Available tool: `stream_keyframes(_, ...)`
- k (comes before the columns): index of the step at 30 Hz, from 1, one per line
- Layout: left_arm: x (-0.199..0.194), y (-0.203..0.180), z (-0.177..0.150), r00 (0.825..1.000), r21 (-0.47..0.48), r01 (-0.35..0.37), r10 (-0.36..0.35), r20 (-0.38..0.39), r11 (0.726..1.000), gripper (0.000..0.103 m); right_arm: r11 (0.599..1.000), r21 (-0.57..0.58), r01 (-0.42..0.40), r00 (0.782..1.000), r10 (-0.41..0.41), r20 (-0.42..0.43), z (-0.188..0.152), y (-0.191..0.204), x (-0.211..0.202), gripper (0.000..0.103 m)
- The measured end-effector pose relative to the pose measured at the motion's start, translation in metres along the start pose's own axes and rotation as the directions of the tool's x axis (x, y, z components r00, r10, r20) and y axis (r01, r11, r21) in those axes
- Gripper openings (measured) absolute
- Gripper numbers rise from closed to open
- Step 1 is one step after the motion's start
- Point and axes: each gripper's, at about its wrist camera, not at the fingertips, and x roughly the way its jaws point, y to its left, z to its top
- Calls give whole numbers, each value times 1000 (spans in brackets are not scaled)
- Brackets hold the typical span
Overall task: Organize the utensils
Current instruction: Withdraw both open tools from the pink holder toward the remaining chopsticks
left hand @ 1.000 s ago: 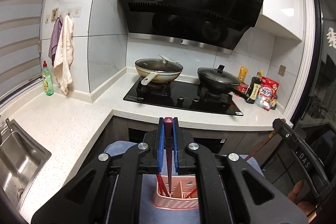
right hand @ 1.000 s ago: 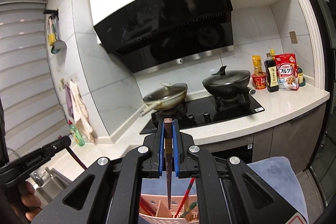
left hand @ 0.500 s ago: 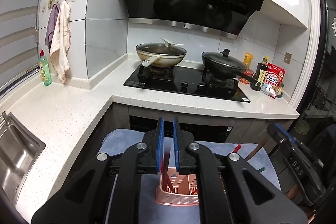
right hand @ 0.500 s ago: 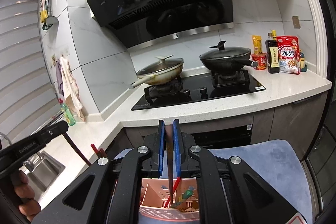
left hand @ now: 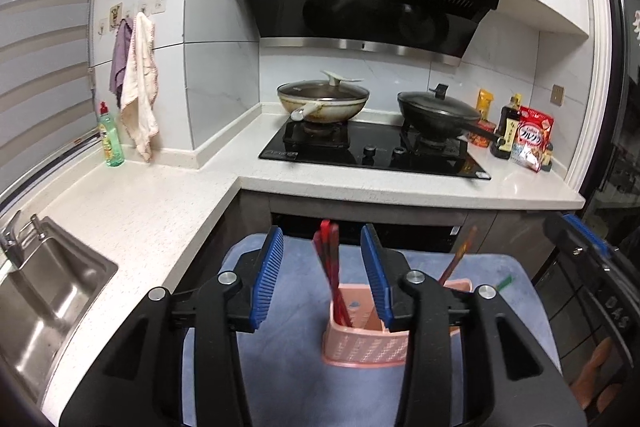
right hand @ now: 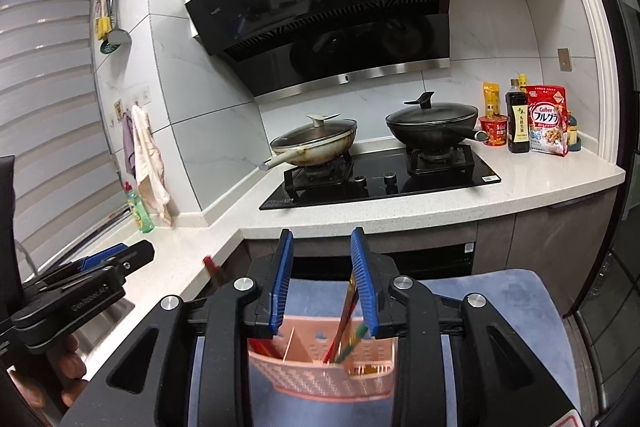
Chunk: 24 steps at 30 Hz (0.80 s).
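The left tongs (left hand: 322, 273) are seen with their blue ribbed pads (left hand: 267, 281) spread wide apart, and nothing is gripped between them. Framed in the gap, a pair of dark red chopsticks (left hand: 330, 273) is seen standing tilted in the left end of a pink perforated plastic utensil basket (left hand: 360, 345). The basket is set on a blue-grey mat (left hand: 288, 367) that covers a low surface in front of the white speckled stone counter (left hand: 152, 211). A brown stick-like utensil (left hand: 456, 259) is seen leaning out of the basket's right end, and a green tip (left hand: 505, 283) shows just beyond it.

The right tongs (right hand: 322, 281) are likewise held apart with nothing clamped. Through the gap, the pink basket (right hand: 320, 375) is viewed from its other long side; its inner dividers are visible, and red and green-tipped utensils (right hand: 346, 327) are seen leaning together in the right-hand compartment, close against the right pad. Whether they touch the pad cannot be told. The left tongs (right hand: 116, 259) appear at the left edge of this view, held by a hand (right hand: 70, 363).

On the black glass hob (left hand: 372, 155), a cream wok with a glass lid (left hand: 323, 101) and a black lidded pan (left hand: 438, 113) are placed side by side. A steel sink (left hand: 44, 291) is set into the counter on the left.
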Motion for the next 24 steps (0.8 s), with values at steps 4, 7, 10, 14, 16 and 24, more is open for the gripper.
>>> stream_keyframes(4,-14,-1,-18,999,30,-42,43,-14,999,39,1000,-11,-8,1000,8,-23,-13,3,-23,35)
stream_keyframes(7,-25,0,-32,998,38,-52,53,-29,998,39,999,-32,-12,999,10,-46,-26,8,-38,35)
stream_keyframes(10,-35,1,-45,997,37,-53,55,-55,998,39,999,-52,-13,998,10,-70,-38,12,-51,35)
stream_keyframes(14,-48,1,-63,995,50,-58,62,-78,997,39,997,-74,-13,996,6,-91,-55,17,-70,35)
stream_keyframes(16,-53,2,-70,994,57,-63,67,-84,996,39,996,-85,-11,995,2,-100,-64,20,-79,35)
stream_keyframes(24,-73,5,-107,989,57,-58,65,-130,997,39,997,-83,-12,989,0,-151,-100,23,-111,35)
